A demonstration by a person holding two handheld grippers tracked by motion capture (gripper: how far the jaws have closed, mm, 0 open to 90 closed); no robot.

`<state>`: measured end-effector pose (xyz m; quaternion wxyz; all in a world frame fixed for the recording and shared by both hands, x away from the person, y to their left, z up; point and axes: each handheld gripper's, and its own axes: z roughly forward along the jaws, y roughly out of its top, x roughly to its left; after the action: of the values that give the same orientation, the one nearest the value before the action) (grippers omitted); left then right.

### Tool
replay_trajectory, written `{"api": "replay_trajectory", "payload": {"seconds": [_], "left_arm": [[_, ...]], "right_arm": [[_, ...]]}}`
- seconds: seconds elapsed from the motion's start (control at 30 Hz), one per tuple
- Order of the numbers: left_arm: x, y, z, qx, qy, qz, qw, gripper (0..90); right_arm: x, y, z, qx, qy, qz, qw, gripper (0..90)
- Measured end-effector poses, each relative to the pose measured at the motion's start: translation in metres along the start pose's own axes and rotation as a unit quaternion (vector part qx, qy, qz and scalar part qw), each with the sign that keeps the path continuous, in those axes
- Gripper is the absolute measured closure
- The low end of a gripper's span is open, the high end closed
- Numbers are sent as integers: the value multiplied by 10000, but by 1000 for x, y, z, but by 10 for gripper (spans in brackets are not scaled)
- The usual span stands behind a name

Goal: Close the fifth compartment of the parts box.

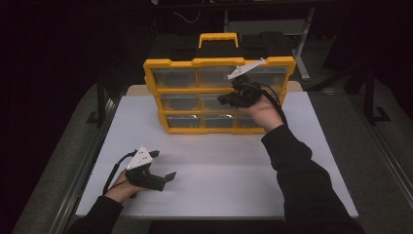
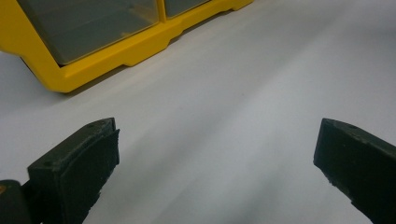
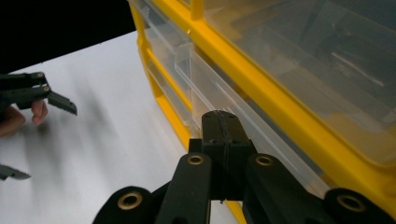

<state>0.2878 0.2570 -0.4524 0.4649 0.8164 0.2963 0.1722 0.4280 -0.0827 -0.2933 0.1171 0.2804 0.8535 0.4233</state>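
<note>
Left claw low, jaws wide apart; right claw raised, jaws together.

No legible text, label, brand mark, number or sign appears in any of the three views. The yellow frame and clear drawer fronts of the organizer case carry no readable marking; drawer contents are too blurred to resolve. The grey plates on the grippers and the white tabletop are unmarked.
</note>
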Motion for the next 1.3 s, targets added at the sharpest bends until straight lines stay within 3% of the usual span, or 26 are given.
{"api": "replay_trajectory", "payload": {"seconds": [0.17, 0.47, 0.6, 0.8, 1.07, 1.3], "left_arm": [[1, -1, -1, -3, 5, -6, 10000, 0], [2, -1, -1, 7, 26, -11, 10000, 0], [2, -2, -1, 33, 19, 37, 10000, 0], [3, -2, -1, 52, 38, 39, 10000, 0], [2, -2, 0, 74, 28, 56, 10000, 0], [1, -2, 0, 106, 23, 66, 9999, 0]], "right_arm": [[1, 0, 2, -68, -70, 18, 10000, 886], [3, -8, -5, -101, 19, 81, 9999, 872], [5, -18, -11, -82, 34, 105, 9999, 765], [6, -32, -18, -50, 61, 332, 9994, 574], [13, -52, -19, -8, 45, 268, 9996, 405], [19, -70, -19, -135, -59, 215, 9997, 259]]}}
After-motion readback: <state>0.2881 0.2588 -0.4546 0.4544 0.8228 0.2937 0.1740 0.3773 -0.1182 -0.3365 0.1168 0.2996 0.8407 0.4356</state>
